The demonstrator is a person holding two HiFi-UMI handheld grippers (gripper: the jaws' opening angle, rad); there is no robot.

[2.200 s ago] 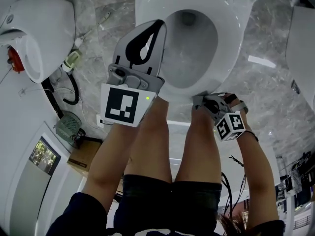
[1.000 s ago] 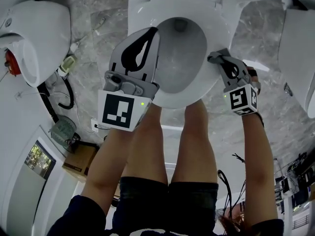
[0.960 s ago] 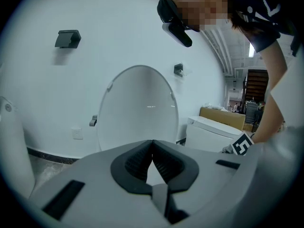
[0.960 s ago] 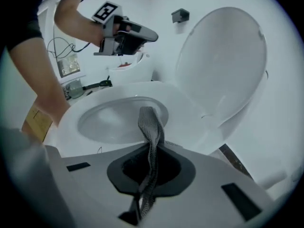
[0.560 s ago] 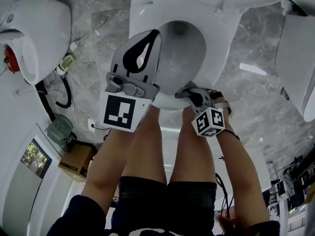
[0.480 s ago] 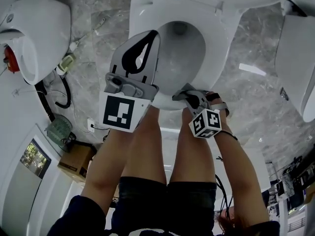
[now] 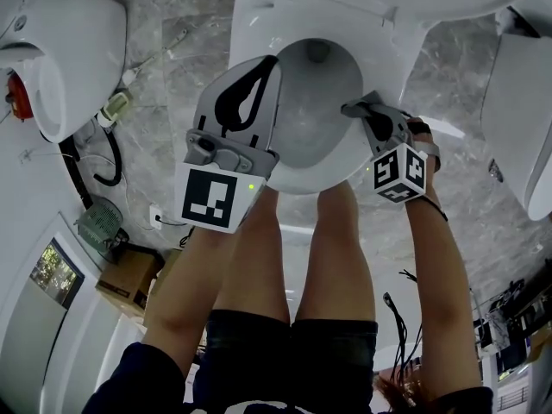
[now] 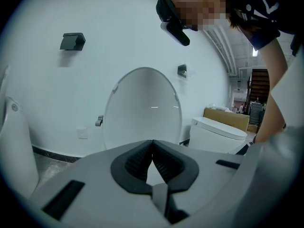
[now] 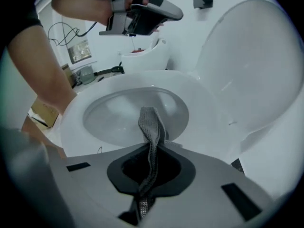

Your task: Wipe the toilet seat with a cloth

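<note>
Grey cloth point(image 9: 150, 125): a narrow strip, long axis in line with the jaws, pinched between the closed jaws of the right gripper point(image 9: 151, 151). Its folded free end points forward, at the inner edge of the toilet seat point(image 9: 209, 122). Left gripper point(image 8: 152, 144): tips together, empty, held above the seat's far side, facing the raised lid point(image 8: 142, 108).

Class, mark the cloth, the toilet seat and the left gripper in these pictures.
cloth point(image 9: 150, 125): right gripper view, grey strip beyond the jaws.
toilet seat point(image 9: 205, 127): right gripper view, its right-hand rim.
left gripper point(image 8: 152, 141): left gripper view, where its tips meet.
</note>
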